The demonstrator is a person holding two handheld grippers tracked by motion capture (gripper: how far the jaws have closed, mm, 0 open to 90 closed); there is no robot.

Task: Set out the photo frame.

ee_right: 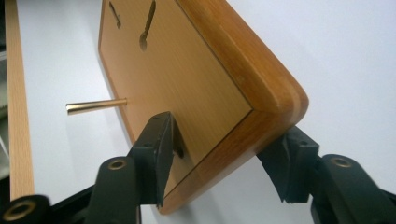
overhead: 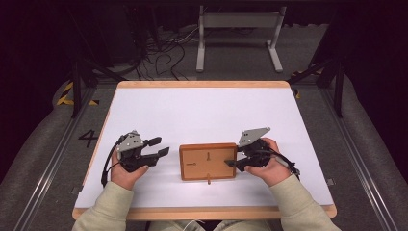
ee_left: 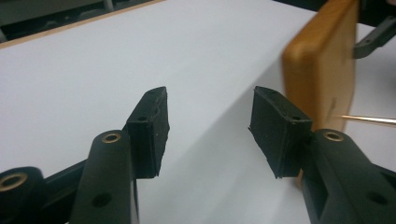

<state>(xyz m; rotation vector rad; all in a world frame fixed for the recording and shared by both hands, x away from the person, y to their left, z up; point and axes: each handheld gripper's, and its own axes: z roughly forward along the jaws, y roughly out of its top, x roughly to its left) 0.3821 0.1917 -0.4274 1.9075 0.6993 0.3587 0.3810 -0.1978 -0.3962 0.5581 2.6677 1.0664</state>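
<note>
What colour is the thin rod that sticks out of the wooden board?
Brass-gold; the thin metal rod shows best in the right gripper view.

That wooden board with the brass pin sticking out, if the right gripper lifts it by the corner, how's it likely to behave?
The wooden board looks solid and thick-edged, so it is probably rigid and will not flex. The right gripper has its jaws astride one rounded corner, so the board may pivot or sag away from them. Its smooth finish could be a little slippery. The brass pin looks thin and might bend if knocked.
</note>
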